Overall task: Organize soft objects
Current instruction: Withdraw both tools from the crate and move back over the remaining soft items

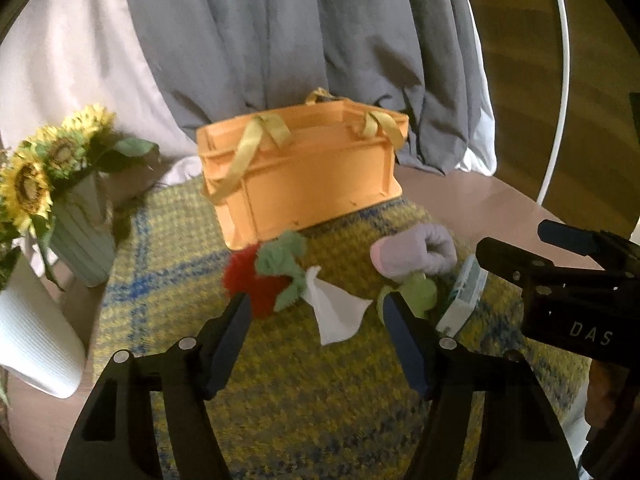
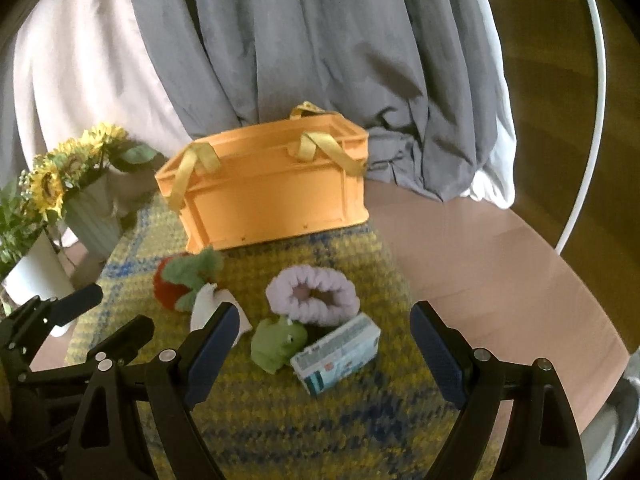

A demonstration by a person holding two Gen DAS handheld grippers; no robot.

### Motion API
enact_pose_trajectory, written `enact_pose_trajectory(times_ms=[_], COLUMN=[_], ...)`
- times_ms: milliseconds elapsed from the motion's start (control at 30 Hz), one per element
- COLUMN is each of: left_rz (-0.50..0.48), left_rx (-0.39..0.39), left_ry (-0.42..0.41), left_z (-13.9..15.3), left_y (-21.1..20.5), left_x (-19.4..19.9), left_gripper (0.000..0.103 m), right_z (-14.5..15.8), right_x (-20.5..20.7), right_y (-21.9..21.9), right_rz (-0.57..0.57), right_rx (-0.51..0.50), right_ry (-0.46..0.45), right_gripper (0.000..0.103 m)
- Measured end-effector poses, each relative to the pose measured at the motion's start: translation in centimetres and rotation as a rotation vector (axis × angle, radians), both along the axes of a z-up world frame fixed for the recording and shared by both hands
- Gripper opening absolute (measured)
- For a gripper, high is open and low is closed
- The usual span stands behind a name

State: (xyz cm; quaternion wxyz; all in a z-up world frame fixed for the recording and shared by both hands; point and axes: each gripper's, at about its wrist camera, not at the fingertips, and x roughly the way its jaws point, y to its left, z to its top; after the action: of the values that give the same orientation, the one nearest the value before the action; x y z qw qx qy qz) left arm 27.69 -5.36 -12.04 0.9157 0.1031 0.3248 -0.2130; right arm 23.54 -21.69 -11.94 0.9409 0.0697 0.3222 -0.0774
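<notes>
An orange crate (image 1: 304,176) (image 2: 268,200) with yellow strap handles stands at the back of a yellow-blue knitted mat (image 1: 280,392) (image 2: 304,420). In front of it lie a red and green plush strawberry (image 1: 264,276) (image 2: 180,280), a white cloth (image 1: 336,312) (image 2: 208,304), a lilac scrunchie (image 1: 416,256) (image 2: 312,292), a green frog toy (image 1: 416,292) (image 2: 280,340) and a tissue packet (image 1: 464,292) (image 2: 340,356). My left gripper (image 1: 320,312) is open above the cloth. My right gripper (image 2: 320,328) is open above the frog and packet.
Sunflowers in a ribbed vase (image 1: 80,232) (image 2: 92,216) and a white pot (image 1: 32,332) (image 2: 36,272) stand at the left. Grey and white curtains (image 1: 280,40) hang behind the crate. The table (image 2: 500,264) is round with a white hoop (image 2: 592,120) at the right.
</notes>
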Motion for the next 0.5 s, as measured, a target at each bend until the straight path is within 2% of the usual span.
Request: enact_pose_trajectory(times_ms=[500], left_rz=[-0.039], left_rx=[0.01], left_ry=[0.085], left_z=[-4.6], left_y=[-1.3], left_x=[2.8], left_gripper=[0.059], right_z=[-4.3], right_x=[1.7], right_y=[-0.5], right_rz=[-0.039], right_rx=[0.015], right_ry=[0.069], right_gripper=[0.088])
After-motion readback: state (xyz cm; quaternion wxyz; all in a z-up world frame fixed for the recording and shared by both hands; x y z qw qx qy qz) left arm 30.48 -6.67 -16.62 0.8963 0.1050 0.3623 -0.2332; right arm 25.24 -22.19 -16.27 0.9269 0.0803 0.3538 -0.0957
